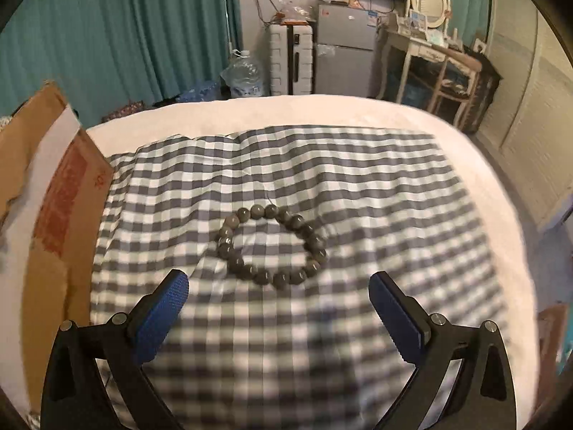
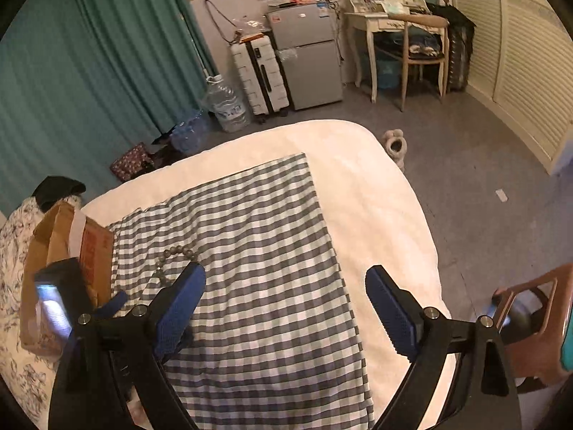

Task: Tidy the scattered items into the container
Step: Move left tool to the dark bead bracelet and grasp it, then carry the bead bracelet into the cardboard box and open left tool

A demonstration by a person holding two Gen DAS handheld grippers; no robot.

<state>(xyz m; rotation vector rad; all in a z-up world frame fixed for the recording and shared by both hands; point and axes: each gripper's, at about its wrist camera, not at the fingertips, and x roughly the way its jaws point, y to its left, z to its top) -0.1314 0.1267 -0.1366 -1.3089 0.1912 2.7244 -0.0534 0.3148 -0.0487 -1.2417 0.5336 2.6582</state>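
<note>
A bracelet of grey-green beads (image 1: 271, 245) lies in a ring on the grey-and-white checked cloth (image 1: 322, 186) on the bed. My left gripper (image 1: 278, 286) is open and empty, hovering just short of the bracelet. A brown cardboard box (image 1: 53, 193) with red print stands at the cloth's left edge. In the right wrist view the bracelet (image 2: 172, 259) is partly hidden behind my left finger, and the box (image 2: 68, 247) stands to the left. My right gripper (image 2: 285, 283) is open and empty above the cloth (image 2: 272, 251). The left gripper's body (image 2: 57, 304) shows at lower left.
The white bedcover (image 2: 376, 197) ends at a rounded edge, with grey floor beyond. A slipper (image 2: 395, 145) lies on the floor. A suitcase (image 2: 259, 75), small fridge (image 2: 308, 57), water jug (image 2: 227, 105) and dressing table (image 2: 379, 25) stand at the far wall. A wooden chair (image 2: 530, 315) is at right.
</note>
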